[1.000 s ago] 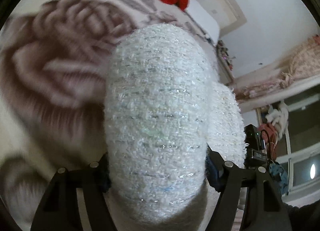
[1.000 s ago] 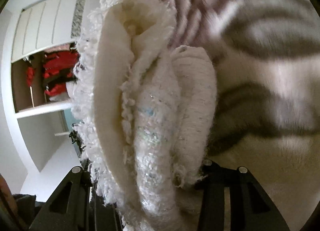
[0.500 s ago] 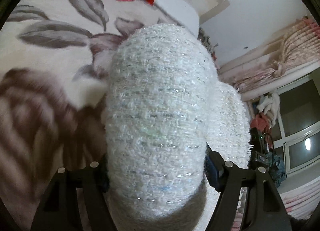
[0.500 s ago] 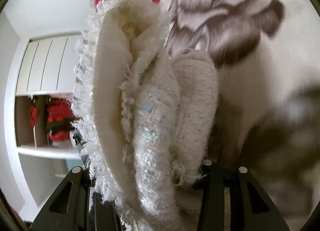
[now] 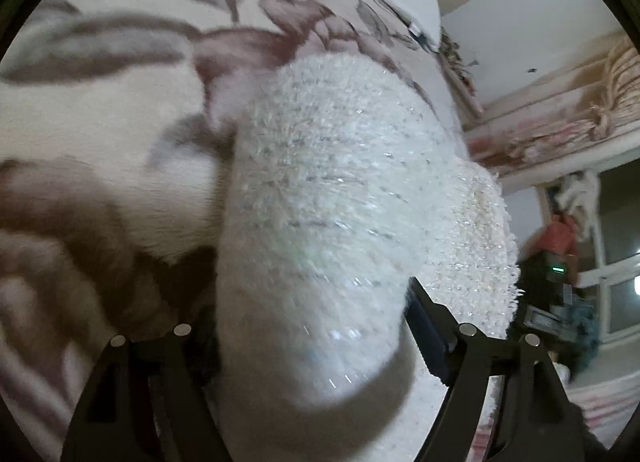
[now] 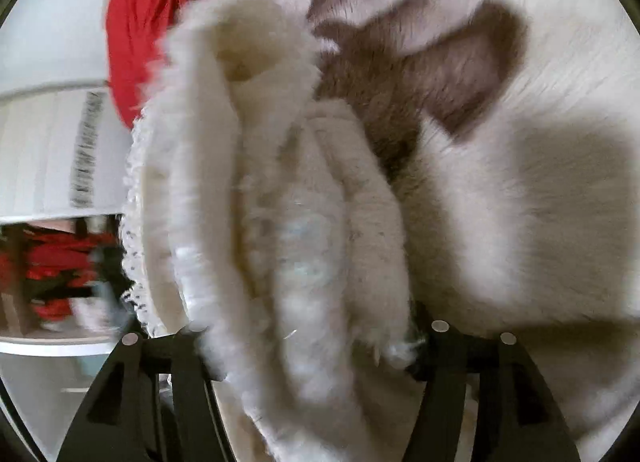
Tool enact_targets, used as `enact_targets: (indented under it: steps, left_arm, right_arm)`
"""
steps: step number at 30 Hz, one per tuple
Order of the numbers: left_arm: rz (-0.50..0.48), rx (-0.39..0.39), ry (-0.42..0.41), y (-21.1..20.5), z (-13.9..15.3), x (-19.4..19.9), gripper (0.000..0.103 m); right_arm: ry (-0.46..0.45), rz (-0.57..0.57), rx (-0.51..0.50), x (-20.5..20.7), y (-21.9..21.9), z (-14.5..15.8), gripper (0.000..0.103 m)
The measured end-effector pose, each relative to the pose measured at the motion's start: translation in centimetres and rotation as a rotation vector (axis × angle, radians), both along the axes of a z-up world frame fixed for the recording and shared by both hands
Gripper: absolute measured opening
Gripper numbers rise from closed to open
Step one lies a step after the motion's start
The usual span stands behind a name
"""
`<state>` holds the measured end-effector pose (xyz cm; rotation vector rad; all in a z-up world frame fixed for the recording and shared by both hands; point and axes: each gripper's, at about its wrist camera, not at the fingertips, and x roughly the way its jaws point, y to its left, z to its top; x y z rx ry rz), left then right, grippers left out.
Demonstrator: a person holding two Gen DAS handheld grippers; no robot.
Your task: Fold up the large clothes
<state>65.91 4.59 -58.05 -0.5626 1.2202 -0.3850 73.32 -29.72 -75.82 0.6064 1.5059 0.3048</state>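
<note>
Spread across both views is a cream plush blanket printed with large grey-brown flowers (image 5: 100, 110), and over it hangs a thick, folded white fuzzy knit garment flecked with shiny threads (image 5: 320, 230). At the blanket's far edge lies a bright red crumpled cloth (image 6: 148, 22). Beyond the bed, the left wrist view shows a gathered beige curtain (image 5: 616, 66) and a window with a white frame (image 5: 616, 286); the right wrist view shows an open white wardrobe with red clothes inside (image 6: 52, 190).

The left gripper (image 5: 308, 336) has the garment's rounded fold bulging between its 2 black fingers. Its jaws have just been opening; the right-hand pad stands just clear of the fabric, and the other pad is hidden behind the knit.

The right gripper (image 6: 308, 336) frames the garment's layered edges, several plies of cream lining and shaggy white knit (image 6: 280, 222) standing up between its fingers. Its jaws have just been opening too, and the bundle fills the gap loosely, sagging toward the blanket, whether still touching either pad cannot be told.
</note>
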Motion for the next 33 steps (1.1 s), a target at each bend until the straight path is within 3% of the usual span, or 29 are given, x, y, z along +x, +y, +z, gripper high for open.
enact_targets:
  steps: [4,5,6,7,9,13,14,17,22,33]
  left_arm:
    - [0.006,0.227,-0.118,-0.8,3.1,-2.8,0.080]
    - [-0.001,0.308,-0.157,-1.6,4.1,-3.9,0.091]
    - [-0.001,0.395,-0.195,-2.3,5.1,-5.0,0.094]
    - [0.005,0.444,-0.227,-2.8,6.0,-6.2,0.094]
    - [0.018,0.483,-0.260,-3.3,7.3,-8.0,0.095]
    - [0.052,0.540,-0.277,-4.1,9.7,-10.7,0.096]
    - [0.060,0.547,-0.279,-4.3,10.4,-10.9,0.096]
    - [0.086,0.544,-0.283,-4.6,12.8,-12.3,0.096]
    - [0.108,0.524,-0.309,-4.7,18.6,-15.8,0.096]
    - [0.118,0.564,-0.393,-6.3,35.1,-28.7,0.096]
  right_arm:
    - [-0.089,0.037,-0.388,-3.0,3.0,4.7,0.078]
    - [-0.109,0.036,-0.487,-4.2,3.7,5.7,0.081]
    - [-0.132,0.039,-0.575,-5.5,4.5,6.8,0.085]
    - [-0.150,0.041,-0.632,-4.7,3.8,8.4,0.087]
    - [-0.189,0.057,-0.753,-7.8,4.5,10.1,0.089]
    - [-0.203,0.066,-0.790,-11.7,3.1,14.3,0.091]
    - [-0.206,0.062,-0.796,-10.7,3.6,15.1,0.091]
    - [-0.230,0.046,-0.820,-13.0,4.6,17.4,0.092]
    - [-0.284,0.020,-0.822,-17.2,5.8,24.1,0.092]
    - [-0.416,-0.040,-0.842,-29.2,8.2,44.2,0.092]
